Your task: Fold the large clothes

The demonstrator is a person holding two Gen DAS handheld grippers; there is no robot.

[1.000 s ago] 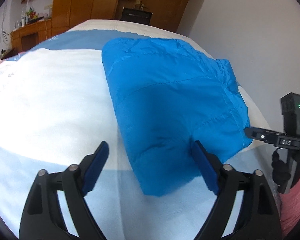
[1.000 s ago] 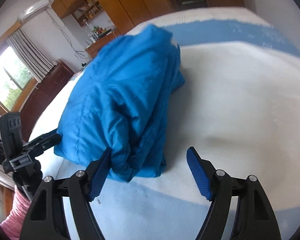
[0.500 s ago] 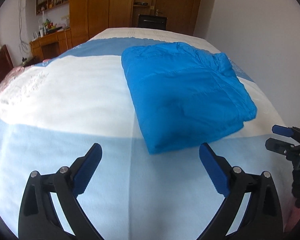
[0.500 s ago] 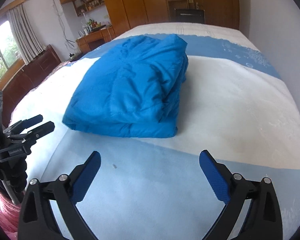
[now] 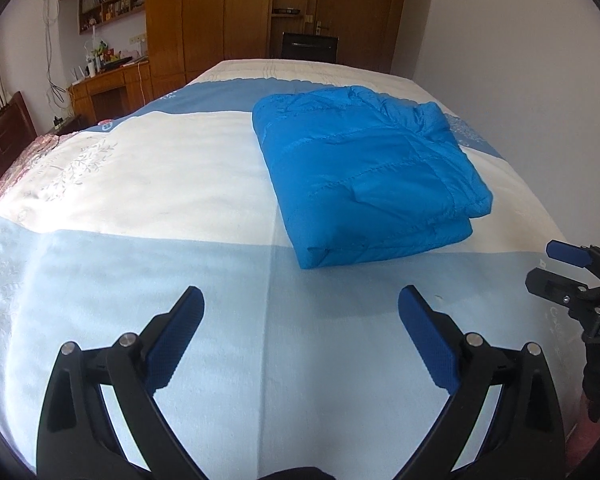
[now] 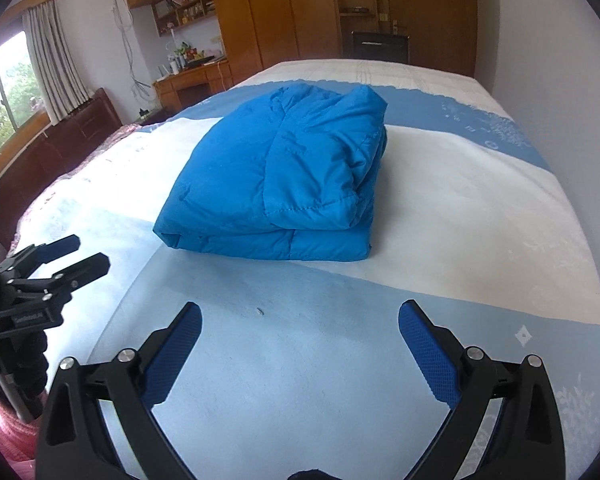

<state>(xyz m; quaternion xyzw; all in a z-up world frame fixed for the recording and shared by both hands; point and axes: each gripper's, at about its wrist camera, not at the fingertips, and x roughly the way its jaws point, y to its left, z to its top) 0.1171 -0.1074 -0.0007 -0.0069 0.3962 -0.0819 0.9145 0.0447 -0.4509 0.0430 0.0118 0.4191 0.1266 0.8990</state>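
Note:
A bright blue padded jacket (image 5: 364,172) lies folded into a thick rectangle on the bed, right of the middle; it also shows in the right wrist view (image 6: 284,184). My left gripper (image 5: 300,312) is open and empty, held above the pale blue band of the bedspread, well short of the jacket. My right gripper (image 6: 300,328) is open and empty, also back from the jacket's near edge. Each gripper shows in the other's view: the right one at the far right (image 5: 556,268), the left one at the far left (image 6: 76,254).
The bedspread (image 5: 140,184) has white and blue bands. A white wall (image 5: 520,40) runs along the bed's right side. Wooden wardrobes (image 5: 228,12) and a desk (image 5: 108,88) stand beyond the far end. A dark wooden headboard (image 6: 60,136) lies left.
Both grippers have pulled back from the jacket toward the bed's near edge and risen. One second ago they were at its near edge with it between the fingers; now it lies apart.

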